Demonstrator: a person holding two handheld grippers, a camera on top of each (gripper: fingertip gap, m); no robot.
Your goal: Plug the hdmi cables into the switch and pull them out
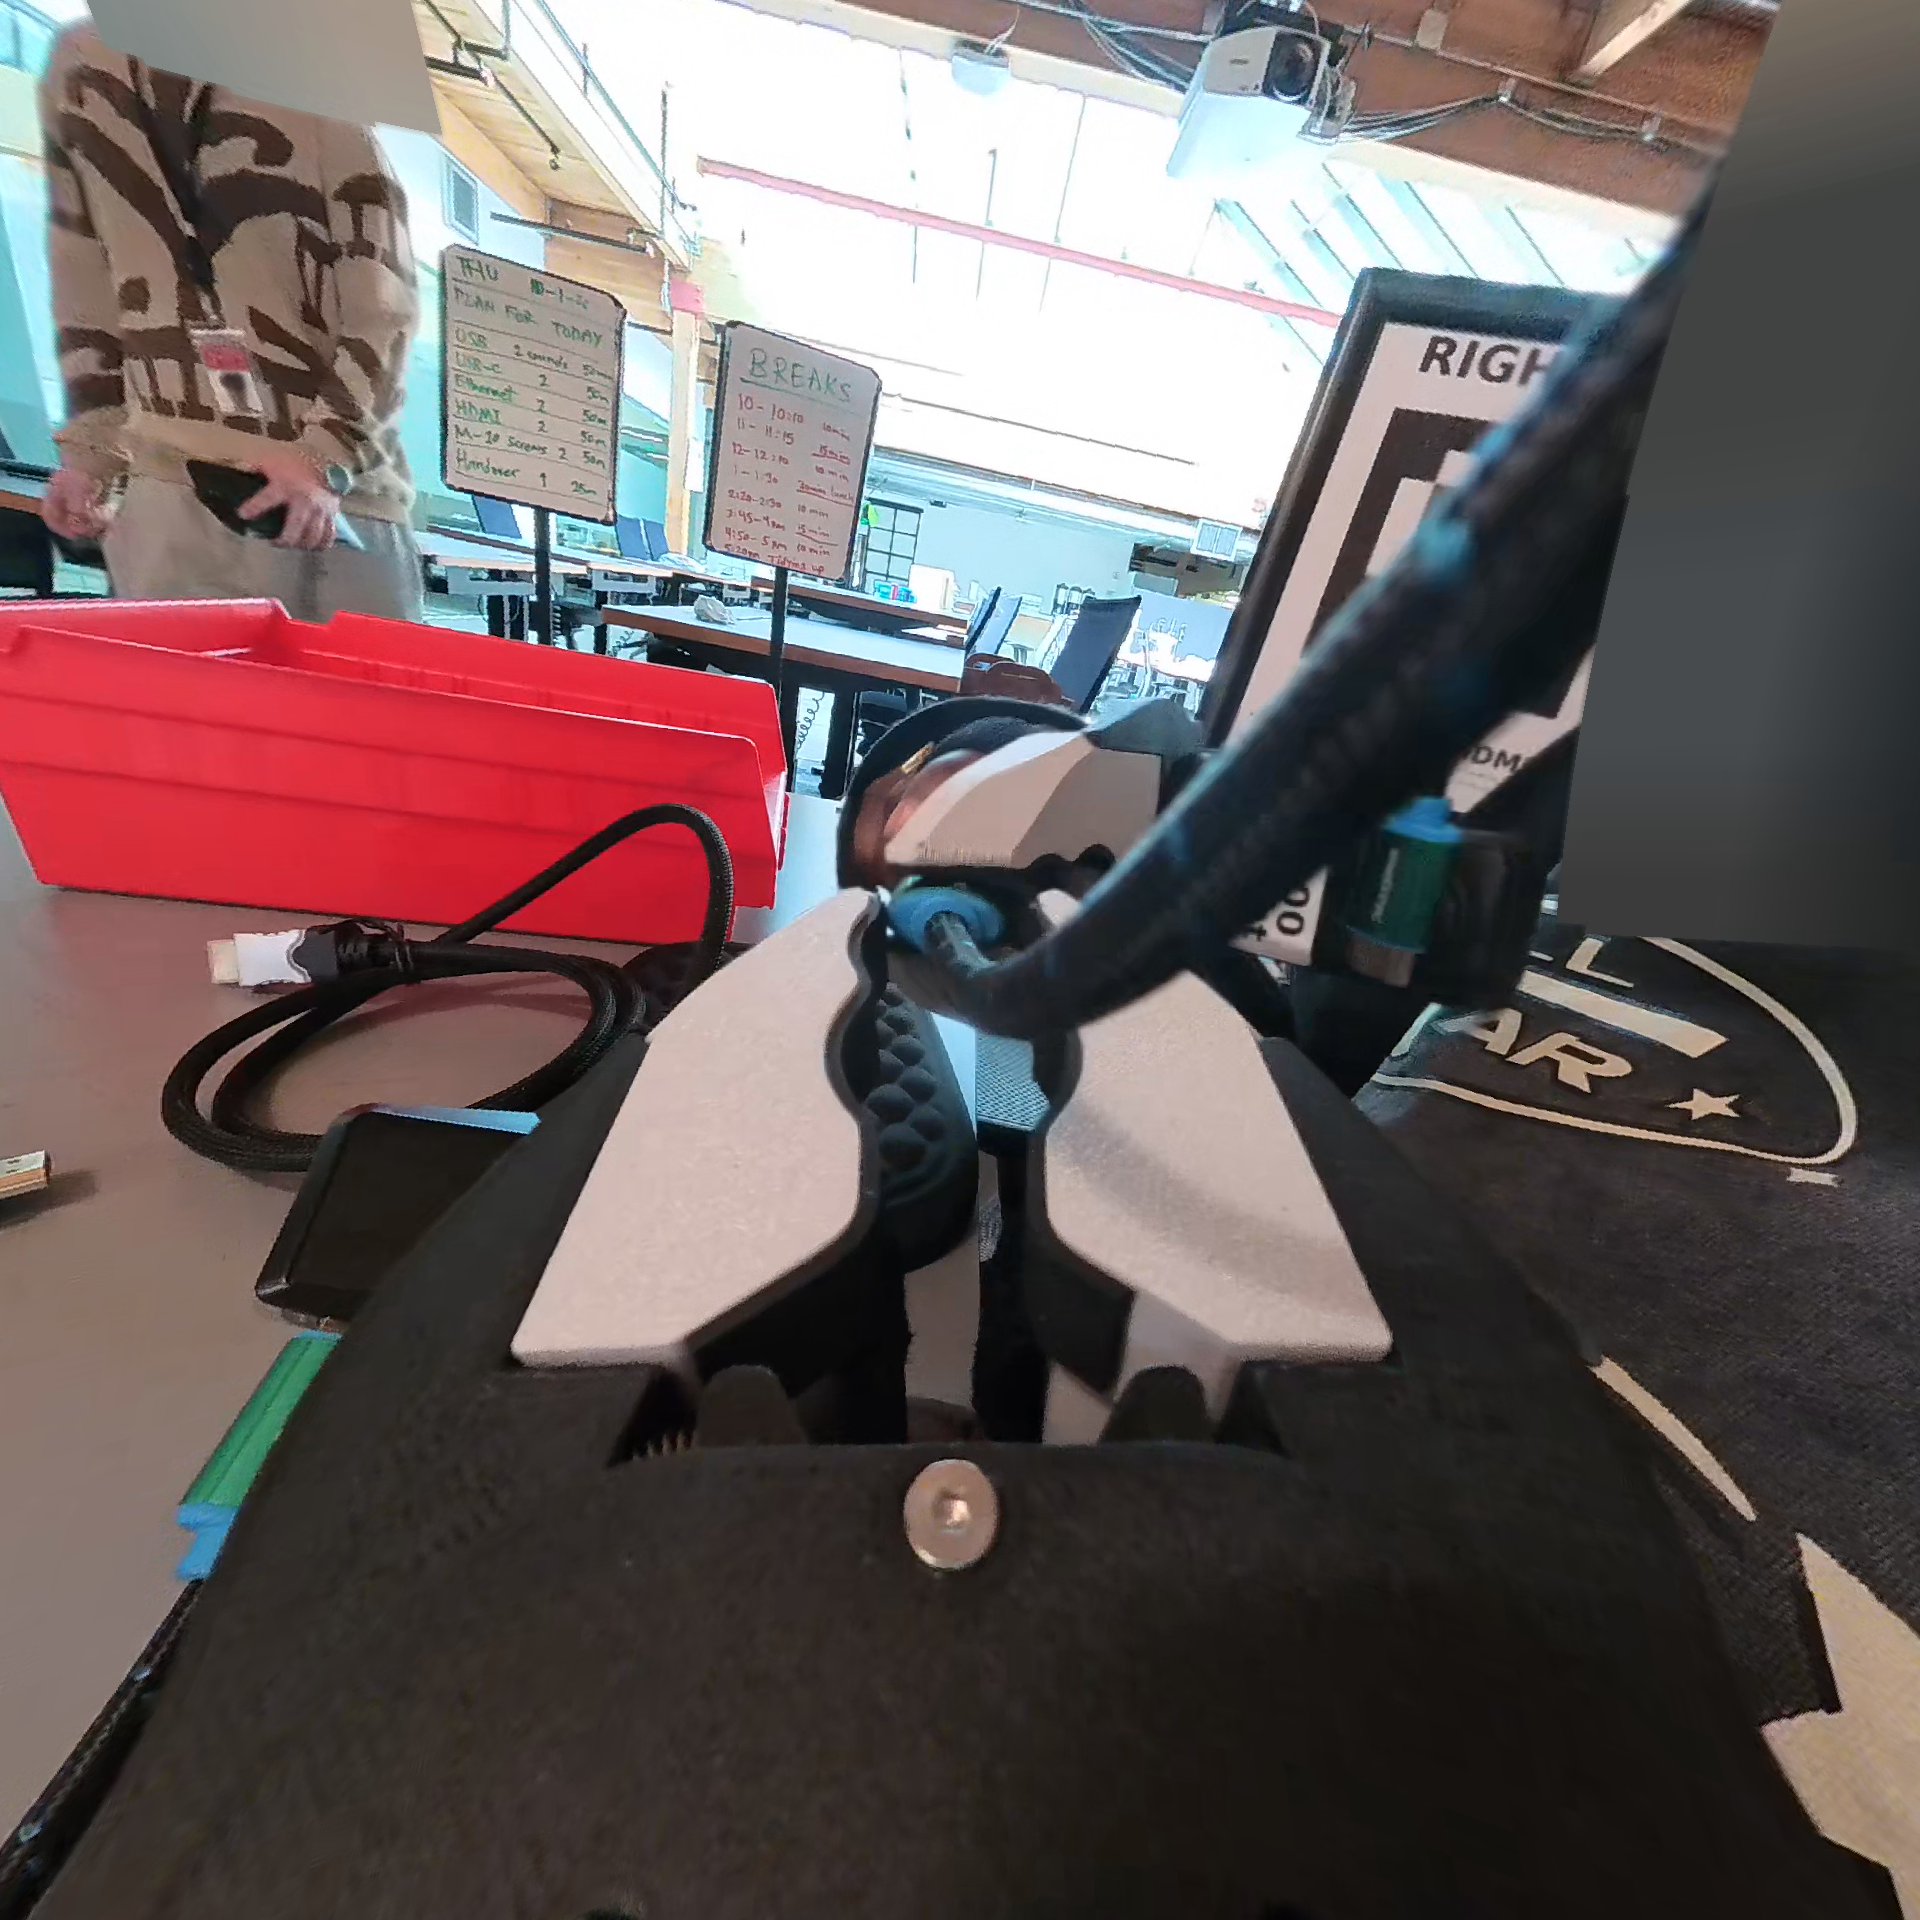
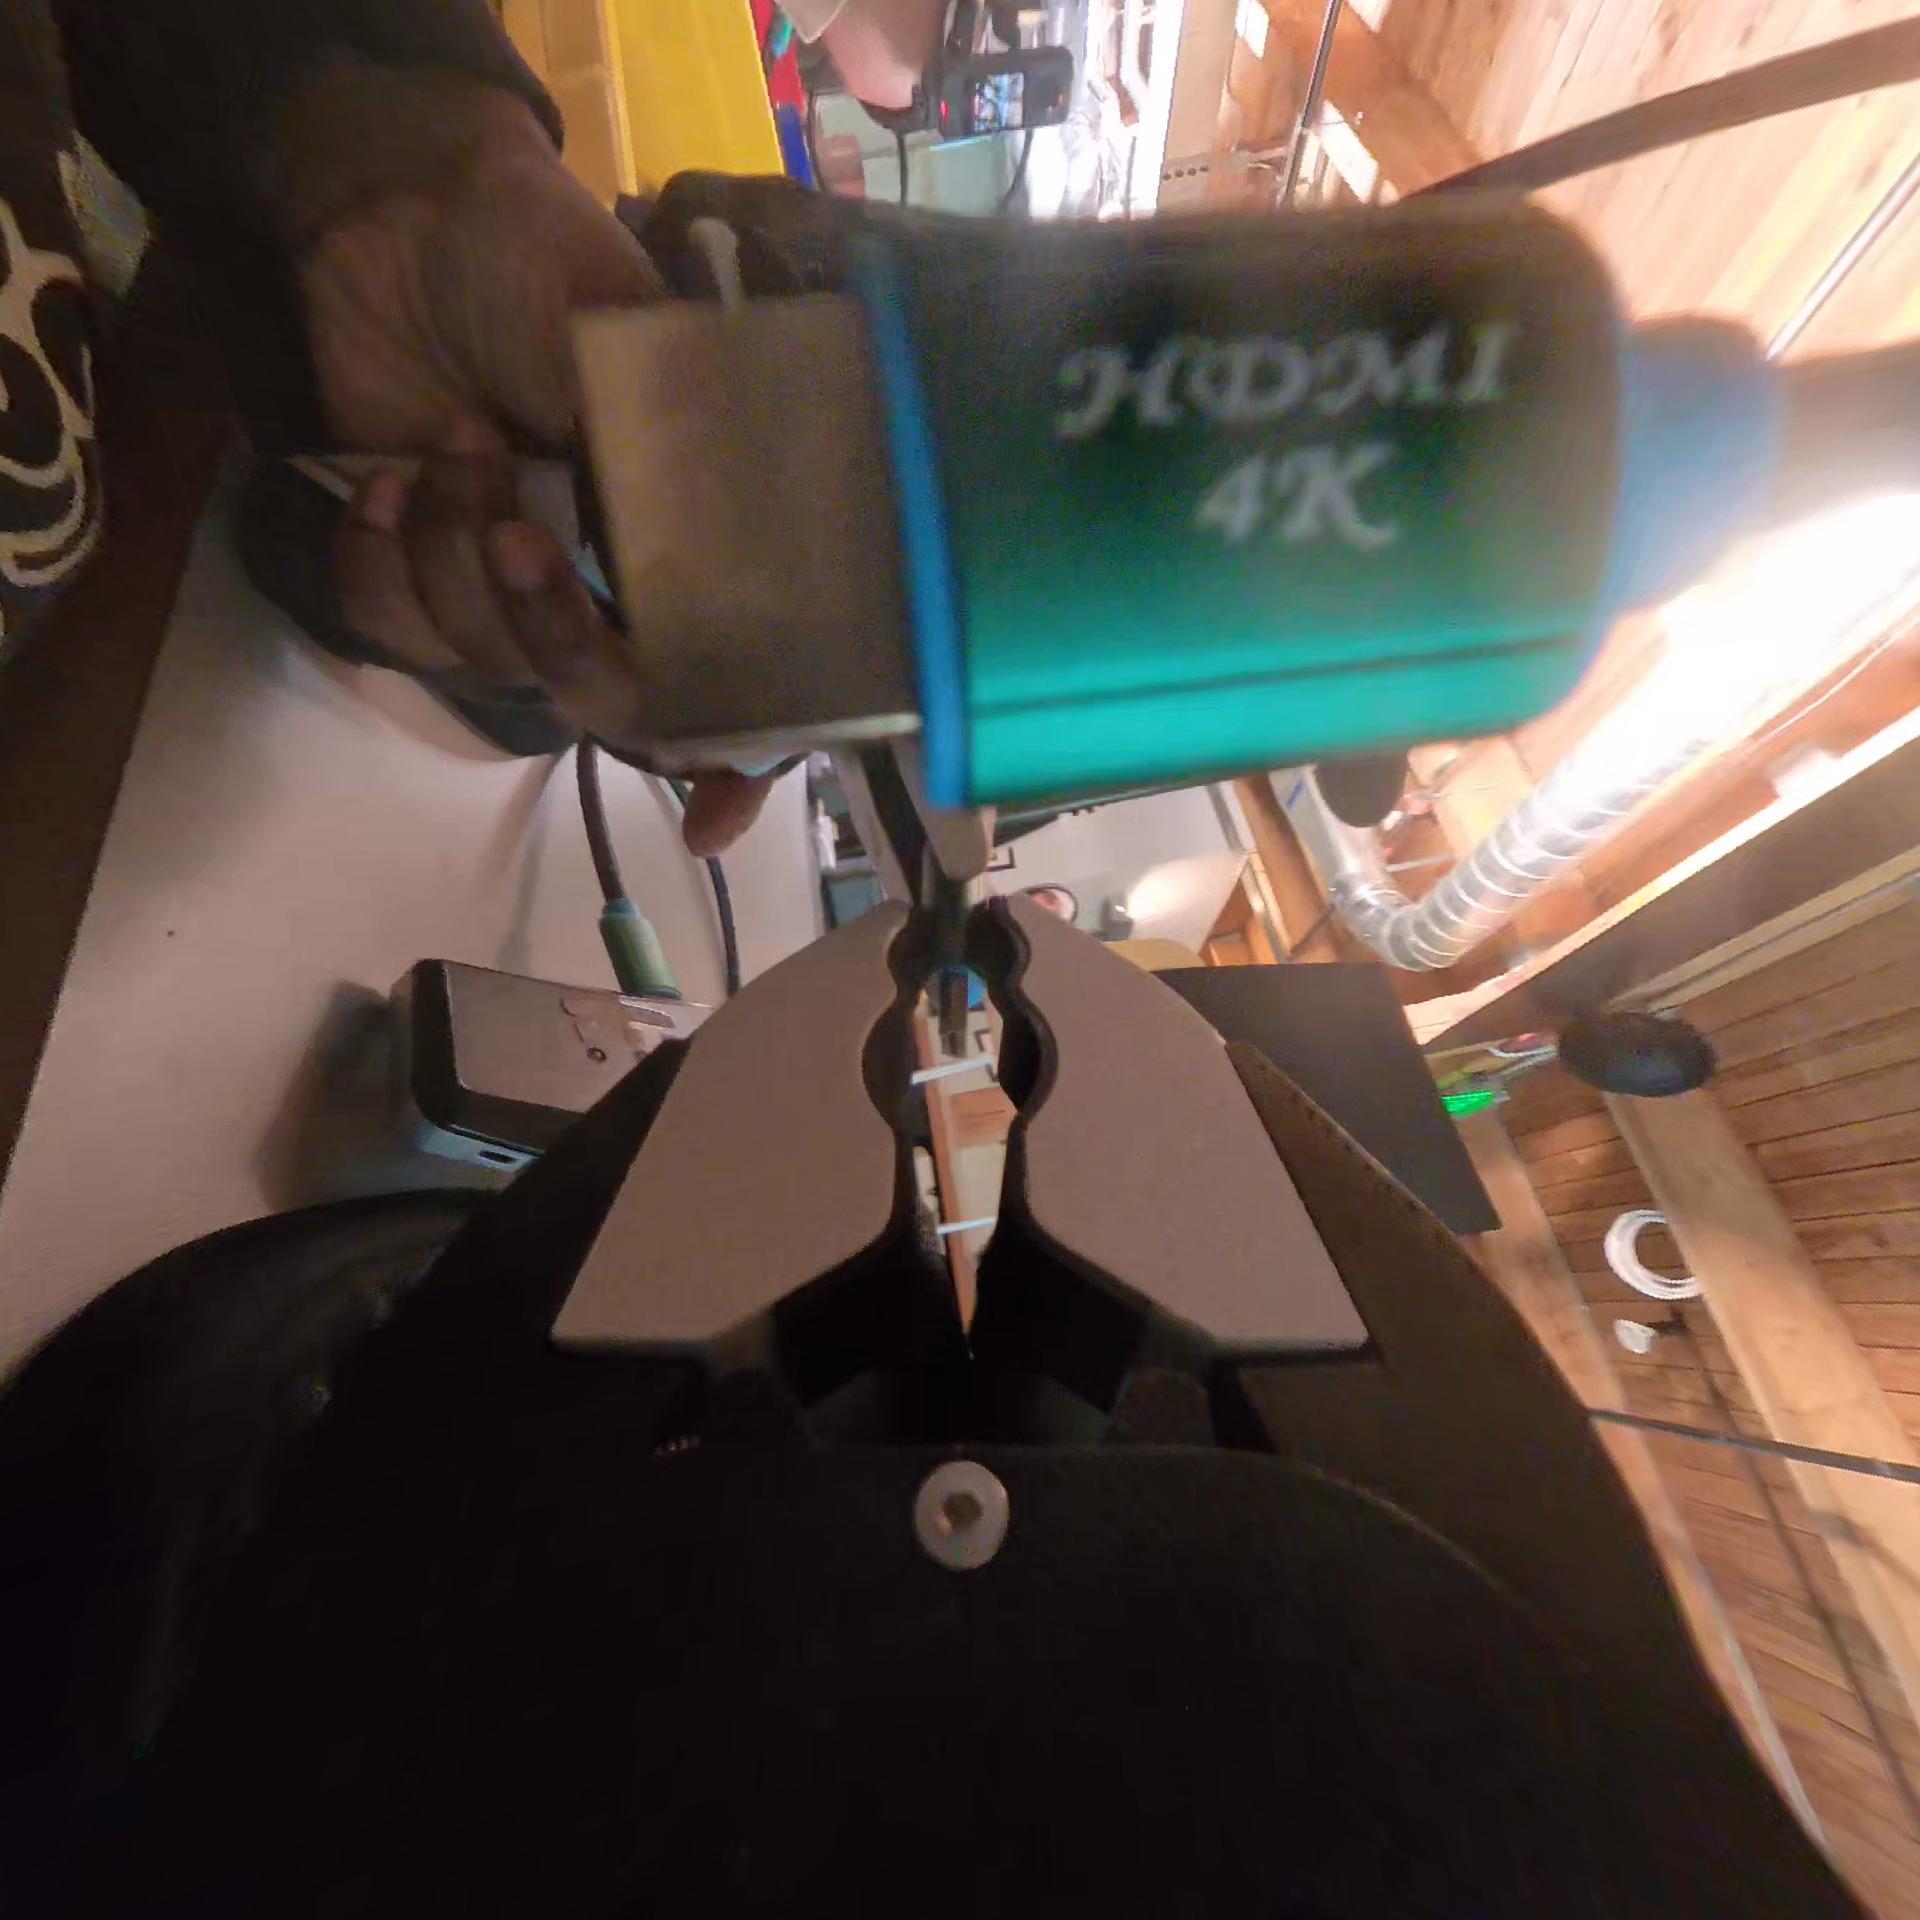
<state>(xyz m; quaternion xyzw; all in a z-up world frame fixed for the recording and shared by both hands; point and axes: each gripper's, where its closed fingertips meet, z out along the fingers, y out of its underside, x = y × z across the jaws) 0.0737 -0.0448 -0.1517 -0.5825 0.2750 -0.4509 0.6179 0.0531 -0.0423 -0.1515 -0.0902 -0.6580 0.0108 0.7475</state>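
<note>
Both grippers closed on one braided cable: left gripper [image 1: 940, 935] near the blue collar, right gripper [image 2: 951, 940] just behind its teal plug [image 2: 1247, 499]. Red bin [image 1: 395, 769] behind; contents not visible.

Left of the left gripper's fingers sit one red bin [image 1: 395, 769], one coiled black cable [image 1: 416, 997], one black switch box [image 1: 384, 1205] and two whiteboards [image 1: 532, 384] [image 1: 795, 452] beyond. Across the fingertips runs one blue-black braided cable [image 1: 1351, 748]. Ahead of the right gripper's fingers looms one teal HDMI plug [image 2: 1195, 520]; at their left, one silver switch [image 2: 520, 1049].
</note>
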